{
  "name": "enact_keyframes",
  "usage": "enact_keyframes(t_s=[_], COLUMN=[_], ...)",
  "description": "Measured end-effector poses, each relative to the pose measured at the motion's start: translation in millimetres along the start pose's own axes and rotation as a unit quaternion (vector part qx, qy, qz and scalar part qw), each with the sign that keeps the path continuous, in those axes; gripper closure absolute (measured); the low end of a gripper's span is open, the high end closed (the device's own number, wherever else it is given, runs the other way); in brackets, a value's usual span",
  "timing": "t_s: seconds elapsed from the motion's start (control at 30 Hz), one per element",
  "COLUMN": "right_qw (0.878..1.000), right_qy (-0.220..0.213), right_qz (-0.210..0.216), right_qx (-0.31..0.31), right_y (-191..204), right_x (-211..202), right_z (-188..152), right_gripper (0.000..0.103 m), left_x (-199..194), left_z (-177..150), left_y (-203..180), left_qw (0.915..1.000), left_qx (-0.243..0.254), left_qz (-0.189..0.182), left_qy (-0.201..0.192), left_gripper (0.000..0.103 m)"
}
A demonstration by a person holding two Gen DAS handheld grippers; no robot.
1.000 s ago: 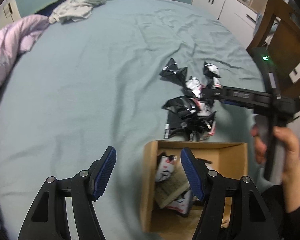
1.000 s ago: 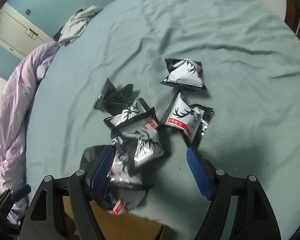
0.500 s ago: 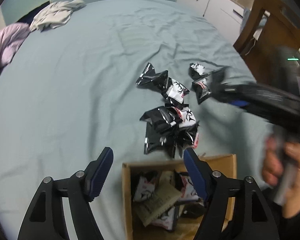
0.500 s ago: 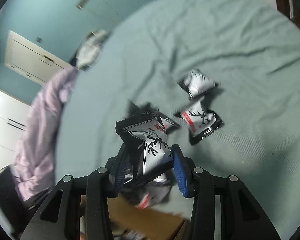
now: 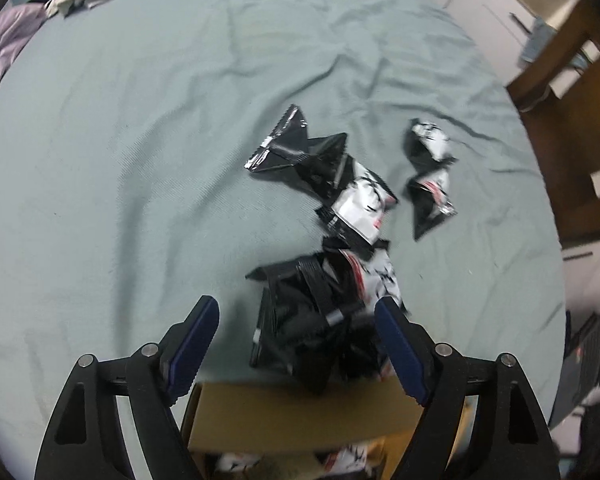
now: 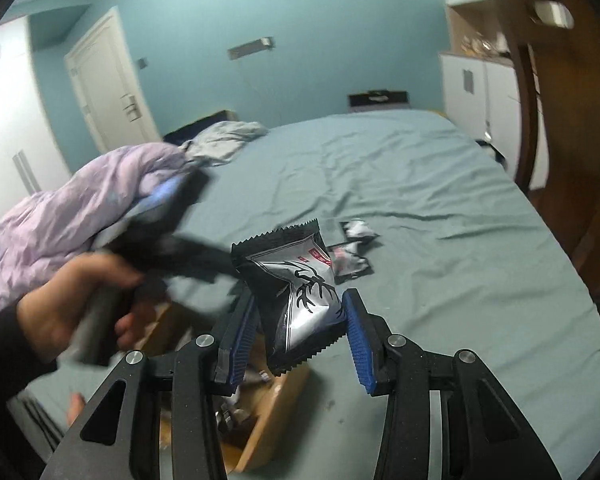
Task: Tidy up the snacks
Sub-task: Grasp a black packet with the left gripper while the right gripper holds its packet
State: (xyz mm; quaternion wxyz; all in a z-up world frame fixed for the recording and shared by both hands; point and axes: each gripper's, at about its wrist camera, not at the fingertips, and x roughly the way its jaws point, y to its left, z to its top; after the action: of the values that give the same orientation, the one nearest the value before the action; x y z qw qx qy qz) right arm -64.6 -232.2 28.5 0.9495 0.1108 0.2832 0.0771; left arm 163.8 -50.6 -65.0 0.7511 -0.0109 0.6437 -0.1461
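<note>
- We see a big bed [image 6: 440,184] with a soft green-blue sheet, full of little wrinkles.
- A purple blanket [image 6: 80,208] lies bunched at the bed's left edge, with a gray cloth [image 6: 220,142] by the far corner.
- The wall [image 6: 320,32] is blue, with a white door [image 6: 108,92].
- White cupboards [image 6: 480,84] and a brown wooden chair [image 6: 540,92] stand past the right edge.

The left gripper [image 5: 296,340] fills the lower frame of its own view, blue-padded jaws spread wide. The right gripper [image 6: 300,332] sits low-centre, jaws clamped on a snack packet [image 6: 296,296]. The left hand [image 6: 72,304], mid-left and blurred, grips its handle.
</note>
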Motion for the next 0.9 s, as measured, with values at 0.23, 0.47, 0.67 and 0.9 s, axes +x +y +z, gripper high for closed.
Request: enact_keyframes(t_s=[0.23,0.47,0.67,0.9], right_qw=[0.999,0.999,0.997,0.997], right_qy=[0.029,0.045,0.048,0.046], right_qz=[0.018,0.011,0.009,0.015], right_qx=[-0.025,0.026,0.055,0.062], right_y=[-4.7,-19.7,-19.9,-17.8], right_x=[12.8,23.3,16.3,9.2], right_z=[-4.8,12.9,17.0,17.7], right_gripper=[0.062,0.062,0.062,0.062], left_x=[33.9,7.2,-51.1,-111.0], left_z=[3.0,-5.7,-28.5,-84.9], left_y=[8.9,6.4,-4.6,-14.9], left_qw=[0.9966,0.9976,0.9980,0.9944], left_qx=[-0.060,-0.057,-0.017,0.068], left_qz=[-0.042,-0.038,-0.031,-0.026], left_qy=[0.038,-0.005,-0.053,-0.077], left_gripper=[0.040,0.055,0.055,0.055])
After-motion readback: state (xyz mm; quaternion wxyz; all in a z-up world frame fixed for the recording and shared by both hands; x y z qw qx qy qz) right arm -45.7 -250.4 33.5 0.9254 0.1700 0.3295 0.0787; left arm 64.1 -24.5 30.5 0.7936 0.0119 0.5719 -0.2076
